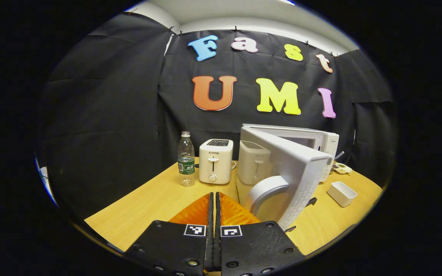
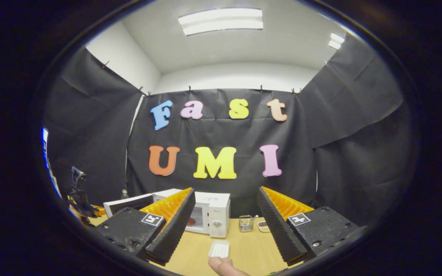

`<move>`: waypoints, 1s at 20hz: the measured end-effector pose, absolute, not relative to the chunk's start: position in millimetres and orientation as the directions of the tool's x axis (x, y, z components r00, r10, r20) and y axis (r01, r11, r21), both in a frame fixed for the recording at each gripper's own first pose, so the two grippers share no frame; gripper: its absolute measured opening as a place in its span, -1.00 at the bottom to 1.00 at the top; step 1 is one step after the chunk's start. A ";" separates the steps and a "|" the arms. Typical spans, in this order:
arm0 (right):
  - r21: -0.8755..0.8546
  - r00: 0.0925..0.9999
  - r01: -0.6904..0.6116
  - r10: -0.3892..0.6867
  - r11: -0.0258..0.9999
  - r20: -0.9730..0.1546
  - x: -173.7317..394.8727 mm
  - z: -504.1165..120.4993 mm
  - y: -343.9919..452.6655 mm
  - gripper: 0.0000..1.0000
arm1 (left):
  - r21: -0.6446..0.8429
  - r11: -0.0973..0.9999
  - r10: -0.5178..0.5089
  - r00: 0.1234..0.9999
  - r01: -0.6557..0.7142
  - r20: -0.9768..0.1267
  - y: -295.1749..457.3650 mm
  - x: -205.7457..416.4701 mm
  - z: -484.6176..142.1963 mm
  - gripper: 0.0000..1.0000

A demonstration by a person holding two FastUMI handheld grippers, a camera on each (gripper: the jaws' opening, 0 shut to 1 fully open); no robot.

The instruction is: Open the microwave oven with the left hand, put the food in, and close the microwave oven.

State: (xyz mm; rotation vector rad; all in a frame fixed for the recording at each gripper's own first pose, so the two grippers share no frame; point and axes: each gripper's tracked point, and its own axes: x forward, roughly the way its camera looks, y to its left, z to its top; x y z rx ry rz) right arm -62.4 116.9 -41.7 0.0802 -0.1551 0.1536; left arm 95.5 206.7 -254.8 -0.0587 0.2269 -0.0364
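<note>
- Left tongs (image 1: 214,199): pressed together, nothing between them; ribbed inner faces meeting along one narrow seam; flat matte mounts behind, each carrying a small square marker.
- Right tongs (image 2: 225,214): spread wide, holding nothing; ridged, sawtooth-textured inner faces angled outward.
- Microwave oven (image 1: 313,140): boxy white shell, standing at the far right of the desk (image 1: 148,199) against the cloth wall.
- Microwave door (image 1: 290,172): swung open toward the left tongs, smooth white plastic, edge perforated with fine dots; curved, rounded handle (image 1: 267,188) just beside the left tongs, not touching.
- Right gripper view: oven cavity open, a small dark reddish item (image 2: 191,221) lying inside, too small to identify; control panel with round knob (image 2: 217,223) on the right side.
- White rectangular tray (image 2: 219,248): shallow, ribbed bottom, lying on the desk in front of the oven, apart from it.
- Fingertip (image 2: 223,265): at the bottom edge of the right gripper view, near the tray.
- Toaster (image 1: 215,161): white, rounded corners, slot on top, lever and knob on the front; mirrored in the glossy door.
- Plastic bottle (image 1: 186,159): clear, ribbed, upright, just left of the toaster.
- Desk: smooth, light wood-grain surface.
</note>
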 end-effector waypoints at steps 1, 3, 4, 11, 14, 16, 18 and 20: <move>0.069 0.978 -0.149 0.137 0.986 0.156 -67.6 -45.3 109.3 0.89 | -0.044 0.999 -0.033 0.976 0.024 -0.216 204.4 97.4 -253.6 -1.00; 0.091 0.981 -0.132 0.116 0.987 0.158 -76.1 -47.3 94.7 1.00 | -0.056 0.997 -0.062 0.976 0.051 -0.210 187.1 90.2 -252.0 -1.00; 0.112 0.980 -0.134 0.115 0.985 0.160 -80.6 -47.4 90.2 1.00 | -0.064 0.996 -0.078 0.975 0.066 -0.207 177.0 88.3 -251.3 -1.00; 0.160 0.991 -0.084 0.066 0.983 0.118 -94.9 -56.3 41.1 0.86 | -0.044 0.982 -0.188 0.963 0.183 -0.195 95.9 95.9 -255.1 -1.00; 0.159 0.990 -0.081 0.061 0.984 0.126 -92.1 -53.4 27.0 1.00 | -0.065 0.972 -0.236 0.952 0.227 -0.194 60.4 110.4 -254.3 -1.00; 0.131 0.989 -0.058 0.039 0.990 0.141 -86.3 -51.9 14.7 0.79 | -0.095 0.961 -0.274 0.941 0.260 -0.200 34.3 122.6 -258.4 -1.00; 0.111 0.989 -0.043 0.027 0.993 0.142 -80.3 -54.6 10.1 0.99 | -0.115 0.952 -0.300 0.932 0.282 -0.204 10.3 137.1 -261.4 -1.00; 0.111 0.990 -0.056 0.040 0.992 0.135 -72.6 -58.0 12.5 0.80 | -0.122 0.946 -0.321 0.926 0.301 -0.199 -9.5 151.1 -260.7 -1.00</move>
